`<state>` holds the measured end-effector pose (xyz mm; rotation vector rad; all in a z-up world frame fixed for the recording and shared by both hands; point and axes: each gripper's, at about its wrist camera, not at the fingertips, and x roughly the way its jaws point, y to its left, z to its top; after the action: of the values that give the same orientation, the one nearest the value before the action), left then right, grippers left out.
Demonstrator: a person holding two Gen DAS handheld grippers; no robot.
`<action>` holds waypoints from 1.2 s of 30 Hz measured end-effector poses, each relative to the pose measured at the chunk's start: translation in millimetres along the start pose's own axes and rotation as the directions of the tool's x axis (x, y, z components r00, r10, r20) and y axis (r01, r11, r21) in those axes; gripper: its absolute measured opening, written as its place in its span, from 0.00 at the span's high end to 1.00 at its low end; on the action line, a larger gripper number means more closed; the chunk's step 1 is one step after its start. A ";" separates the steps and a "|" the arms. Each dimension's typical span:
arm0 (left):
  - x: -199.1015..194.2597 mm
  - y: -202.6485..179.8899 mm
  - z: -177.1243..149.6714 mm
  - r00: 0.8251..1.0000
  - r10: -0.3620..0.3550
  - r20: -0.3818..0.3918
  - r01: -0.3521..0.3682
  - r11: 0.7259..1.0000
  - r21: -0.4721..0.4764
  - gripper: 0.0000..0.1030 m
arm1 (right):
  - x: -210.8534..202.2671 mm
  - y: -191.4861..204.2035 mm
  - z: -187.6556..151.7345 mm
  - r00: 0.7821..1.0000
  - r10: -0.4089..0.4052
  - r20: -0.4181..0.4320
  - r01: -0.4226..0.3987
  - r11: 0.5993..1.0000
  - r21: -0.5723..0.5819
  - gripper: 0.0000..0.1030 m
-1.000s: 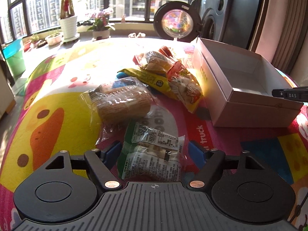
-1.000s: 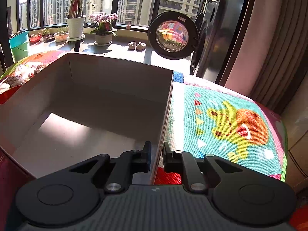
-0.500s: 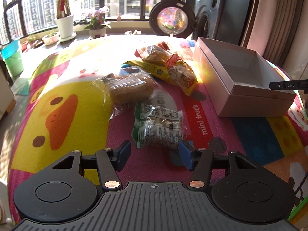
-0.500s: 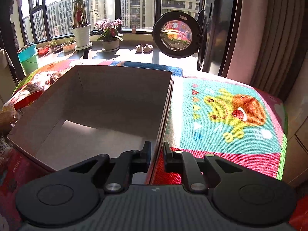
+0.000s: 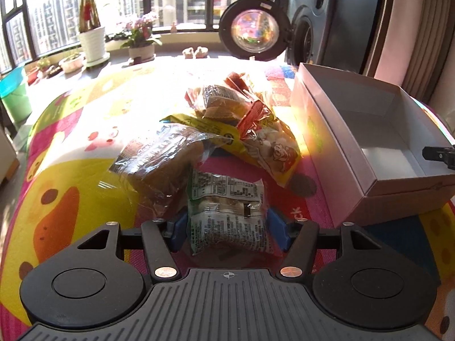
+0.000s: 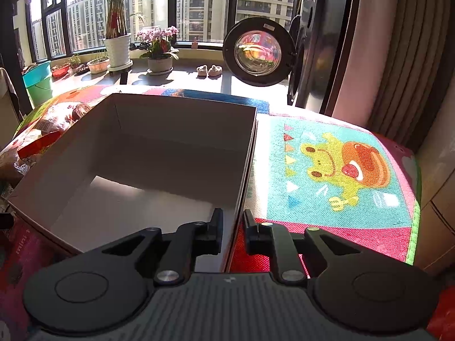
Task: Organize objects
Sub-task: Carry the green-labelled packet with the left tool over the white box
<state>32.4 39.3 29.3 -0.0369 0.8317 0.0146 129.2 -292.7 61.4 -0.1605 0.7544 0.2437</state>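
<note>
The white box (image 6: 176, 153), empty, has its near wall pinched by the right hand-held gripper (image 6: 231, 228), while the left hand-held gripper (image 5: 227, 228), now back around the green snack packet (image 5: 227, 213), brackets it wide open, ready to close.

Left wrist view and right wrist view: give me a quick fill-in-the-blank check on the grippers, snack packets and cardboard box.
1. The left gripper has its blue-padded fingers on either side of the green-edged clear snack packet, which lies ____ on the colourful play mat.
2. The right gripper is shut on one ____ of the open white cardboard box.
3. Inside, the box holds ____.

Missing words: flat; wall; nothing
</note>
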 end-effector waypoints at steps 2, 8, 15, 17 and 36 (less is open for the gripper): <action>-0.1 2.4 3.2 1.000 0.007 0.009 -0.007 1.000 0.026 0.37 | -0.3 1.3 -0.6 1.000 -0.005 0.004 0.005 1.000 -0.005 0.85; -29.2 10.0 -1.0 0.998 0.038 0.041 -0.041 0.996 0.075 0.42 | 0.2 1.0 -2.1 1.000 -0.005 0.010 0.005 1.000 -0.009 0.85; -64.0 20.2 -12.6 0.988 -0.152 -0.035 0.148 0.985 -0.087 0.42 | 0.4 1.7 -4.3 1.000 -0.005 0.020 0.005 1.000 -0.004 0.83; -53.0 18.0 -12.4 0.983 -0.177 -0.056 0.168 0.977 -0.130 0.42 | 0.4 2.6 -4.2 1.000 -0.002 0.019 0.002 1.000 -0.002 0.80; 18.3 9.9 27.2 0.998 0.050 0.041 -0.049 0.998 -0.033 0.37 | -4.5 4.5 -3.4 1.000 0.004 0.016 -0.004 1.000 -0.002 0.79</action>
<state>64.5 50.2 33.8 -0.0455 0.7910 0.0753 122.5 -289.9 61.8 -0.1590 0.7382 0.2491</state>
